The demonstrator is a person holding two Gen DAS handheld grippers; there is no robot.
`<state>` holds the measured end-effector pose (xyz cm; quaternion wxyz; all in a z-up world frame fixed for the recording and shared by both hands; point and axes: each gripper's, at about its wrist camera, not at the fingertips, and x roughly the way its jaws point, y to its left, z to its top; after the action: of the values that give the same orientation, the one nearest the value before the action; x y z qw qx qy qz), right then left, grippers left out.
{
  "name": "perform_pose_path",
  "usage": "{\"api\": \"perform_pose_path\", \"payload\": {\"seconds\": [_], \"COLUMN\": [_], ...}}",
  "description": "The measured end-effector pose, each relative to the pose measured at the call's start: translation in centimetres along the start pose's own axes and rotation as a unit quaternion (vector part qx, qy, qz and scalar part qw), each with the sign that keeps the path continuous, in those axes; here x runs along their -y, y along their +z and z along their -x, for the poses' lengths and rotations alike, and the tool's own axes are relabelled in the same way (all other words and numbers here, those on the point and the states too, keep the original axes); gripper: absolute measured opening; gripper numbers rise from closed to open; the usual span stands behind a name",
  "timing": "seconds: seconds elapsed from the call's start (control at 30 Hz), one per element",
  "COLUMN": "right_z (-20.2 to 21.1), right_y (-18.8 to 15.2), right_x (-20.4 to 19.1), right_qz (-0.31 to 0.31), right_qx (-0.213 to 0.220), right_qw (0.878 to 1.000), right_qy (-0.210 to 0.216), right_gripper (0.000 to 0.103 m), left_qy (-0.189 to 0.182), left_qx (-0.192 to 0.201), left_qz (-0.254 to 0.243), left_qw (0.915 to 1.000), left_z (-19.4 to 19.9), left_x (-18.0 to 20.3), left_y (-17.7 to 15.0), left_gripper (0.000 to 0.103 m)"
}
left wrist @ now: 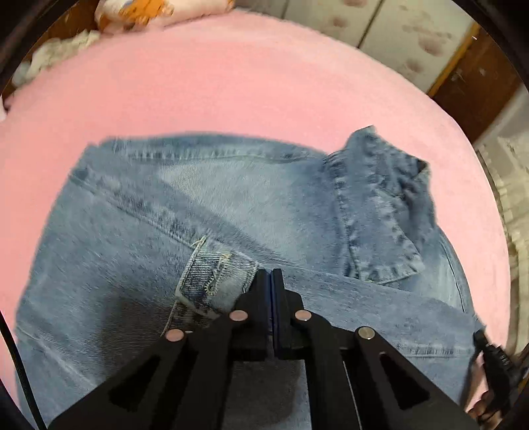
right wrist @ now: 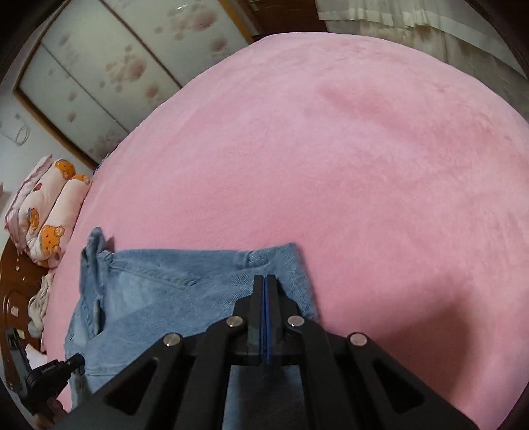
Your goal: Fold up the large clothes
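Note:
Light blue jeans (left wrist: 231,198) lie folded on the pink bed (left wrist: 231,82), a back pocket (left wrist: 373,215) turned up at the right. My left gripper (left wrist: 271,274) hovers over the denim beside a waistband piece with a belt loop (left wrist: 215,281). Its jaws are shut and no cloth shows between the pads. In the right wrist view the jeans (right wrist: 172,297) fill the lower left. My right gripper (right wrist: 265,278) is shut above their right part, with nothing seen between its pads. The left gripper's black body (right wrist: 56,370) shows at the lower left edge.
The pink bed (right wrist: 363,165) stretches wide beyond the jeans. Bear-print pillows (right wrist: 49,211) are stacked at its left end, by a wooden bedside stand (right wrist: 13,297). A wardrobe with paw-print doors (right wrist: 109,66) and a pale curtain (right wrist: 396,20) stand behind.

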<state>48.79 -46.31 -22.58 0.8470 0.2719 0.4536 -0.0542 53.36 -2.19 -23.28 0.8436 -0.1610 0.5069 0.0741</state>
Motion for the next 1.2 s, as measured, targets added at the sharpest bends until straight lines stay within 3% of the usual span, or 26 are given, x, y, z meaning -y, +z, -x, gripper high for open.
{"api": "perform_pose_path", "payload": {"seconds": [0.07,0.27,0.33,0.4,0.5,0.6,0.73,0.77,0.87,1.07,1.2], "right_z": [1.4,5.5,6.7,8.1,9.7,11.1,13.0,13.6,15.1,18.3,20.6], "right_y": [-0.6,-4.2,-6.1,-8.2,-11.3,-14.3,-18.2,-19.3,-21.8,-26.1,-28.8], "right_x": [-1.2,-4.3,-5.5,-6.1,-6.9,-6.9,-7.3,-7.3,-7.6,-7.9,-8.7], "right_qz": [0.021,0.040,0.047,0.059,0.064,0.056,0.062,0.062,0.058,0.037,0.031], "right_qx": [0.016,0.021,0.017,0.003,-0.028,-0.063,-0.097,-0.105,-0.117,-0.112,-0.102], "right_qw": [0.999,0.997,0.997,0.996,0.995,0.994,0.991,0.991,0.990,0.993,0.994], "right_qy": [0.025,0.057,0.061,0.062,0.065,0.072,0.062,0.057,0.052,0.020,-0.008], "right_gripper": [0.000,0.000,0.003,0.003,0.003,0.003,0.004,0.009,0.041,0.057,0.062], "left_qy": [0.004,0.012,0.019,0.019,0.020,0.031,0.042,0.042,0.050,0.043,0.036], "left_qx": [0.029,0.051,0.056,0.050,0.036,0.021,-0.014,-0.023,-0.039,-0.051,-0.052], "left_qz": [-0.022,-0.050,-0.056,-0.057,-0.048,-0.043,-0.042,-0.047,-0.079,-0.115,-0.130], "left_qw": [0.9993,0.9974,0.9967,0.9970,0.9980,0.9984,0.9981,0.9978,0.9948,0.9911,0.9895], "left_z": [1.8,6.5,7.9,9.5,11.3,12.6,14.1,14.4,15.6,18.8,21.0], "left_x": [0.8,1.9,1.8,1.5,0.8,-0.1,-1.8,-2.2,-3.3,-5.9,-7.8], "left_y": [-0.5,-3.3,-4.7,-6.7,-9.4,-12.3,-16.0,-16.9,-19.1,-21.5,-22.4], "left_gripper": [0.002,0.009,0.029,0.038,0.041,0.055,0.059,0.061,0.064,0.072,0.075]}}
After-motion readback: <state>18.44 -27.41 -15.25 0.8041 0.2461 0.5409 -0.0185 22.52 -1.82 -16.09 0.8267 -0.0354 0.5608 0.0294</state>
